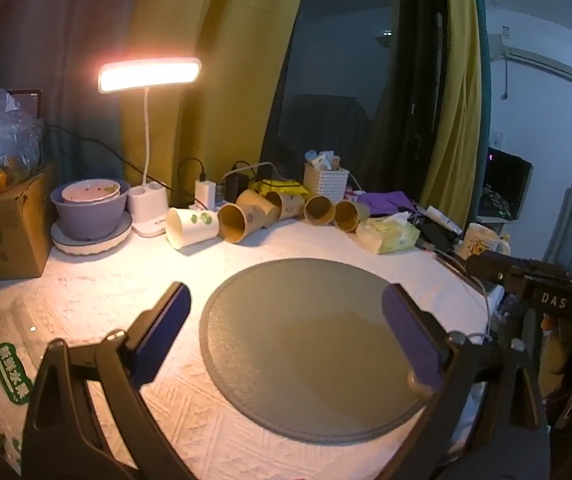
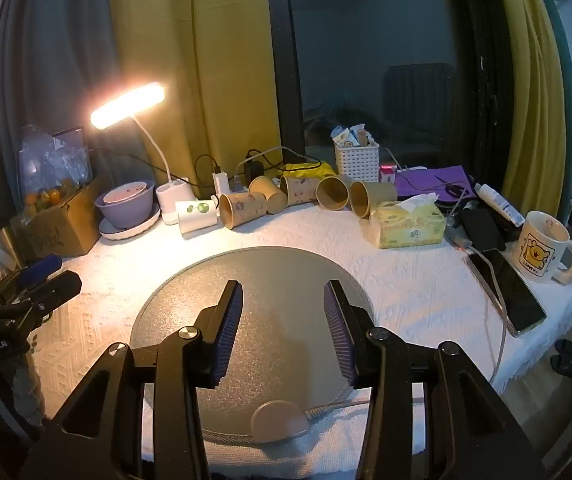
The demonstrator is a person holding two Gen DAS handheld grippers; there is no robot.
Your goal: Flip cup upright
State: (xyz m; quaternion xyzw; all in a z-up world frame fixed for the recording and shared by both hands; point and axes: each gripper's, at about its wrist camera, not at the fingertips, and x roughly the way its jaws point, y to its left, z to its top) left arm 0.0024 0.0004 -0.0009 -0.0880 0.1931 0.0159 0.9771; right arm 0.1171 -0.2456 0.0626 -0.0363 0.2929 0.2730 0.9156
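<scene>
Both my grippers, left (image 1: 286,312) and right (image 2: 282,308), hover spread and empty over the round grey mat (image 2: 270,276). The white paper cup with green dots (image 2: 197,216) lies sideways near the lamp (others alongside); I'd approach low, pinching its wall.

Home room, curtained window (image 2: 366,60), desk lamp (image 2: 128,106), cluttered table (image 2: 406,280), air conditioner (image 1: 542,60)
</scene>
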